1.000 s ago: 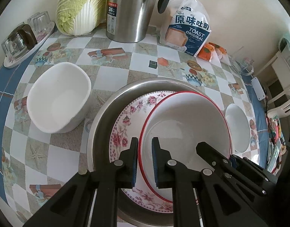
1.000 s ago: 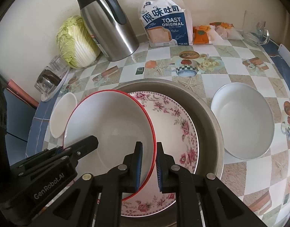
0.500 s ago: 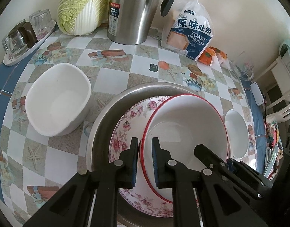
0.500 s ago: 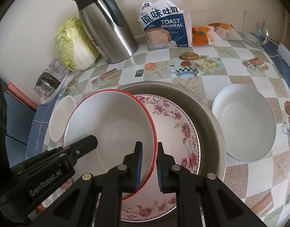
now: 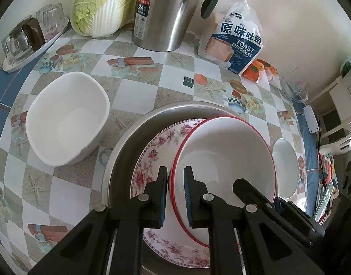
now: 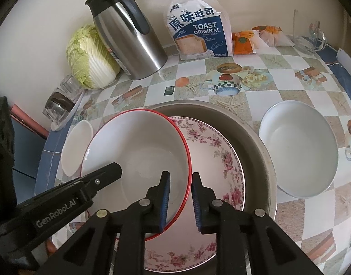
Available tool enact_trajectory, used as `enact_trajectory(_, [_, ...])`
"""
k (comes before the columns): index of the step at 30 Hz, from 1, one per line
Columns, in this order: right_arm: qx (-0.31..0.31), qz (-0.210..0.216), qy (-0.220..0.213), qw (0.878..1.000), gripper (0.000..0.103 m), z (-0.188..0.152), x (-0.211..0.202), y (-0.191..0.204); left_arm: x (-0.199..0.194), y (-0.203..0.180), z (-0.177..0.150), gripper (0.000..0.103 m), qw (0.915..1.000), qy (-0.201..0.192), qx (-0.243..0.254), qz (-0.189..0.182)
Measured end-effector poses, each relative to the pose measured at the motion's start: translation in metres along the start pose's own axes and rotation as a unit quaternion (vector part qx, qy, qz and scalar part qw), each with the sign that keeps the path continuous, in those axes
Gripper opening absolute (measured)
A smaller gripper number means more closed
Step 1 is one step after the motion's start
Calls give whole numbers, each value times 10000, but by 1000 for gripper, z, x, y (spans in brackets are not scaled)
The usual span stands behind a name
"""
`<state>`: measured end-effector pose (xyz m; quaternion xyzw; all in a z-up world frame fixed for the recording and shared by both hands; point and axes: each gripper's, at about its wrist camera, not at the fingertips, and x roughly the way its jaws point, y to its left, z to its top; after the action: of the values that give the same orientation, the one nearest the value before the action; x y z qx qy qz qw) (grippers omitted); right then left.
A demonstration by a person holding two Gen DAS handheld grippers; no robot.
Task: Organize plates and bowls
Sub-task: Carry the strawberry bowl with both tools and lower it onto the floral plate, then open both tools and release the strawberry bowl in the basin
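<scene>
A red-rimmed white bowl is held between both grippers above a floral plate that lies in a steel basin. My left gripper is shut on the bowl's left rim. My right gripper straddles the bowl's right rim, jaws slightly apart around it. A squarish white bowl sits left of the basin. A round white bowl sits right of it.
Along the wall stand a cabbage, a steel thermos jug, a toast bag and orange packets. A tray of glasses is at the far left. The checkered tablecloth covers the table.
The red-rimmed bowl has risen and shifted slightly over the floral plate. Both grippers moved with it. The right gripper's jaws look a little wider apart.
</scene>
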<state>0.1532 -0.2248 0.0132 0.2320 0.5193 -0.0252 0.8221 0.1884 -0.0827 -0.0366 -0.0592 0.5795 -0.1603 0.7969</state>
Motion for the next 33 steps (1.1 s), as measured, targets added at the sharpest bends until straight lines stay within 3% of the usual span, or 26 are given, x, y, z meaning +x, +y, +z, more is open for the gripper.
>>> enact_trajectory(12, [-34, 21, 37, 10000, 28, 0, 0, 2, 5, -4, -3, 17, 9996, 230, 76, 127])
enact_trajectory(27, [-40, 45, -40, 10000, 29, 1, -12, 0, -21, -4, -1, 22, 9999, 7, 119, 76])
enact_trajectory(33, [-18, 36, -266, 9996, 29, 3, -35, 0, -43, -6, -2, 35, 9995, -216, 190, 150])
